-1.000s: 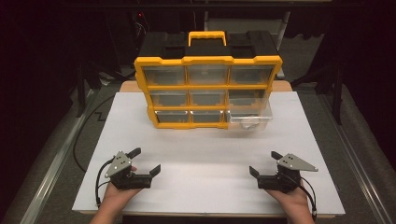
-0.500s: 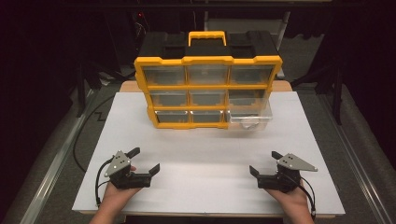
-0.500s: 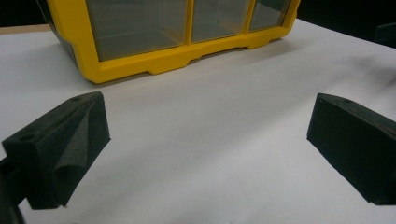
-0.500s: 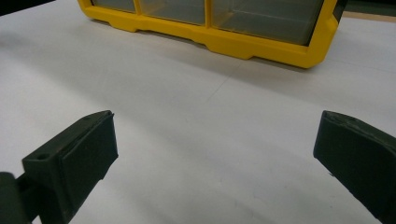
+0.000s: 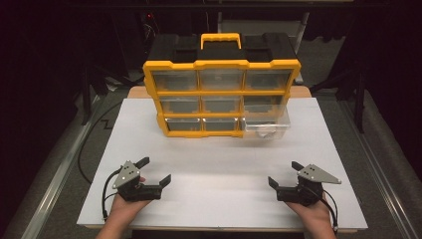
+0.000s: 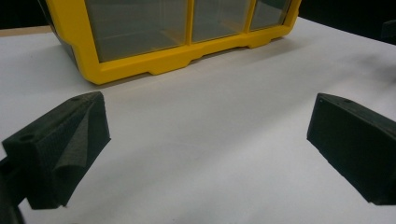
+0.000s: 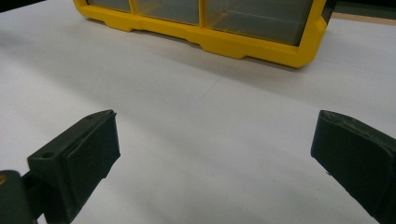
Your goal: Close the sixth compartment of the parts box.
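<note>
A yellow drawer cabinet (image 5: 221, 97) with a black top and a yellow carry handle (image 5: 220, 40) stands upright in the upper middle of the high view, at the far edge of a white board (image 5: 219, 169) that covers the table. It shows three rows of three clear drawers. Eight sit flush; the lower-right drawer (image 5: 265, 127) is pulled out toward the person and juts past the yellow frame, with something small and pale inside that I cannot make out. That open drawer looks like the thing the work turns on, since it is the only part out of place.

The left gripper (image 5: 155, 173) rests low in the lower left of the frame, held in the person's left hand (image 5: 121, 209), its jaws spread wide and holding nothing. The right gripper (image 5: 283, 175) mirrors it in the lower right, also gaping and empty. Both sit well apart from the cabinet, pointing toward it, which reads as a ready stance: hands settled on the board with a clear run forward.

In the left gripper view the cabinet's bottom edge (image 6: 177, 58) fills the top of the frame; in the right gripper view its yellow base (image 7: 219, 42) does likewise, with bare board between.
</note>
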Available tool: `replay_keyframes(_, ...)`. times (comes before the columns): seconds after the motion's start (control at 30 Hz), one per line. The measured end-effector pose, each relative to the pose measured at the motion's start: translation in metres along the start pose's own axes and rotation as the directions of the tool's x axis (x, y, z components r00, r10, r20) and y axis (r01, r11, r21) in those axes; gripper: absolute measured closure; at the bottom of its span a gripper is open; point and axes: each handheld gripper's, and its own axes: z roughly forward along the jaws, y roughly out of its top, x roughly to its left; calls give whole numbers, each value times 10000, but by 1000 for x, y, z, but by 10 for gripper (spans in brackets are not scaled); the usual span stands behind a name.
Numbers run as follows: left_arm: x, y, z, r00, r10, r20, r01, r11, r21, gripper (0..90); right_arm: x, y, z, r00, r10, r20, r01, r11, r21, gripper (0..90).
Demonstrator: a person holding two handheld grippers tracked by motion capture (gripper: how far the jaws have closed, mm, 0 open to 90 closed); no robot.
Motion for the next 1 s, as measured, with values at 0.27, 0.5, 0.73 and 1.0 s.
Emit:
replay_keyframes(0.27,0,0,-3,10000,45,-23,-45,10000,-20,4,1,0,-1,9996,164,-225,-167,9997,-152,56)
replay_keyframes(0.5,-1,0,-3,10000,60,67,-59,10000,-56,4,1,0,-3,10000,37,-90,-39,9997,-234,141)
replay_keyframes(0.73,-2,0,-3,9999,115,79,-115,9999,-54,4,2,0,-4,9999,-126,-4,125,9994,-331,218)
replay_keyframes(1.0,-2,0,-2,9998,154,109,-154,9999,-40,4,3,0,-5,9995,-266,144,271,9991,-316,333)
